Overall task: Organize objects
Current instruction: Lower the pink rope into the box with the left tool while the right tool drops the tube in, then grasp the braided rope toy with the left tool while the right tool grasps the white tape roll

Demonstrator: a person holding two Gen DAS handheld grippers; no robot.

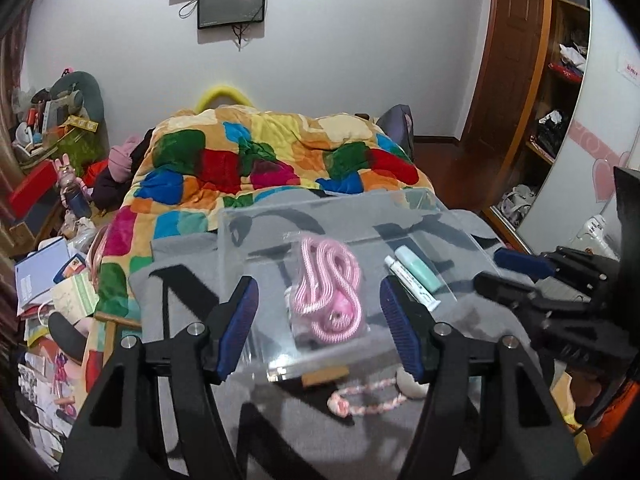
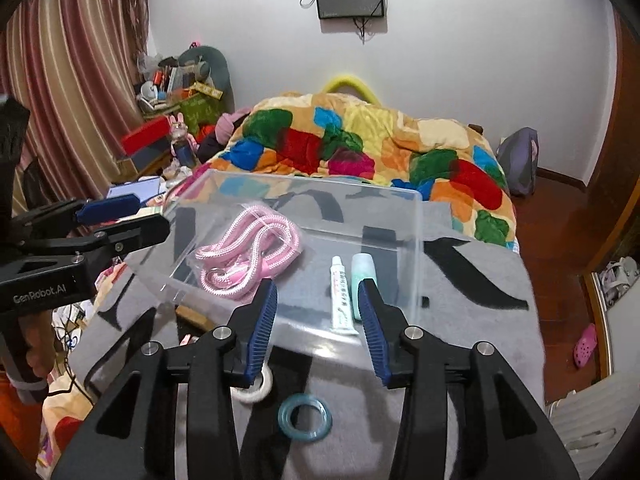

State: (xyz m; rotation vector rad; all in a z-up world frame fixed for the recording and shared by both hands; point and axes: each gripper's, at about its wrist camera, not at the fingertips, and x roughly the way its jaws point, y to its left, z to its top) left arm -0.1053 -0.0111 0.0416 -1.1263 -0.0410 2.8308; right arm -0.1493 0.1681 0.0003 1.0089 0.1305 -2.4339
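A clear plastic box (image 1: 256,240) (image 2: 416,232) sits on the grey bed cover. Inside lie a bagged pink rope (image 1: 328,284) (image 2: 248,252), a white tube (image 1: 412,284) (image 2: 340,300) and a mint-green tube (image 1: 418,268) (image 2: 362,276). My left gripper (image 1: 320,324) is open and empty above the box's near edge; it also shows at the left in the right wrist view (image 2: 128,216). My right gripper (image 2: 316,328) is open and empty over the box's near side; it also shows at the right in the left wrist view (image 1: 504,268). A pink-white cord loop (image 1: 360,398), a white tape roll (image 2: 256,388) and a teal ring (image 2: 306,416) lie outside the box.
A colourful patchwork quilt (image 1: 272,160) (image 2: 360,148) covers the far bed. Clutter of books and boxes (image 1: 52,280) fills the floor at left. A wooden wardrobe (image 1: 532,80) stands at right. Striped curtains (image 2: 68,80) hang at left.
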